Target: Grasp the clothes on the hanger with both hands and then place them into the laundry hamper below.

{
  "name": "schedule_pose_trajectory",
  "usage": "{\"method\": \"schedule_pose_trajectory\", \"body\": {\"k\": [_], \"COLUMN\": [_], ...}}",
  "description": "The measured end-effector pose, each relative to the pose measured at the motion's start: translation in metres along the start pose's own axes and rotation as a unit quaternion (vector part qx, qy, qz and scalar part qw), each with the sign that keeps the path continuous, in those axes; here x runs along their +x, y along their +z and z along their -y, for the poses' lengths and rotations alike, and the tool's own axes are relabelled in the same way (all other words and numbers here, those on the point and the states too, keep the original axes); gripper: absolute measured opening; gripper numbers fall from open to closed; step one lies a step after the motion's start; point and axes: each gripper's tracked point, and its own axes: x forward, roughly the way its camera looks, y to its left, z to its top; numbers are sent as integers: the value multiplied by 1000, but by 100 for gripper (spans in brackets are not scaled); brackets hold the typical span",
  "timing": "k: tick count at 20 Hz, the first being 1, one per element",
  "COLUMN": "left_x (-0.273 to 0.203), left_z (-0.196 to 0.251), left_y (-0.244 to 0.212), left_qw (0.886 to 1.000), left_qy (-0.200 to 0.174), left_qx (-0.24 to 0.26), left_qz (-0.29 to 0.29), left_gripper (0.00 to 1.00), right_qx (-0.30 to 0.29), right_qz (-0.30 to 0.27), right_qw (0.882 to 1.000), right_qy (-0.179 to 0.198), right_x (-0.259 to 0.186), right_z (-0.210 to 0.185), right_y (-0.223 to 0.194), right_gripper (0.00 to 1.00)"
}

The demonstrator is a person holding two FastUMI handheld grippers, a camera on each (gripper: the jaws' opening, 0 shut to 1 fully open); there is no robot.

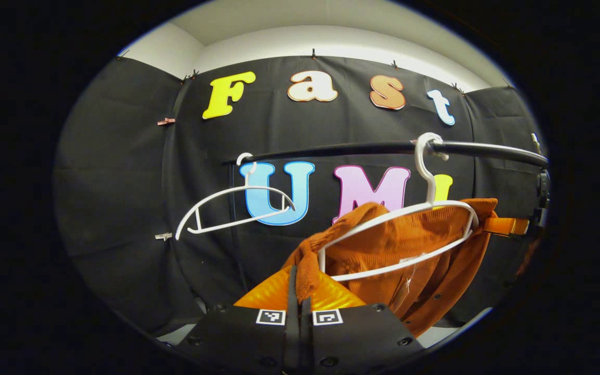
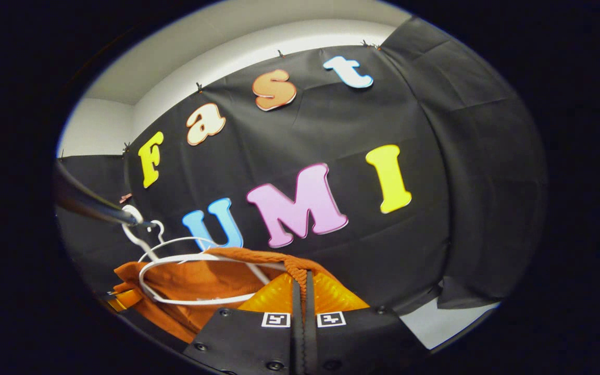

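Both tools are reaching up toward the rail [image 1: 362,149]: the left tool [image 1: 298,291] is pinching one shoulder of the orange shirt [image 1: 409,245] on its white hanger [image 1: 425,208], the right tool [image 2: 303,291] is clamping the other

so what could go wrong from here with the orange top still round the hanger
1. Both grippers, left gripper and right gripper, pinch only thin folds of the orange corduroy top; a fold could slip out.
2. The top wraps the white hanger, so pulling may drag it off the black rail.
3. The empty hanger nearby could get knocked.
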Motion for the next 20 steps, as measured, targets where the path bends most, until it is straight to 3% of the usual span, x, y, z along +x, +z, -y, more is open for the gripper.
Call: {"method": "schedule_pose_trajectory", "body": {"k": [4, 9, 11, 16, 20], "left_x": [14, 19, 17, -5, -31], "left_z": [-12, -22, -29, -43, -24], "left_y": [-2, -36, -58, -105, -141], "left_qw": [1000, 999, 998, 996, 993], "left_qy": [10, 19, 27, 30, 6], "left_qx": [5, -4, 4, -1, -6], "left_qz": [-5, -41, -57, -86, -115], "left_gripper": [5, 5, 5, 5, 5], "right_qx": [-22, 20, 30, 59, 86], "right_qz": [-15, -64, -70, -63, -88], "right_qw": [999, 997, 997, 990, 979], "right_qy": [-28, -26, 1, 114, 162], "right_x": [21, 23, 10, -37, -73], "right_z": [19, 33, 19, -48, -90], "right_y": [-18, -70, -86, -103, -120], "right_gripper": [4, 4, 4, 4, 4]}}
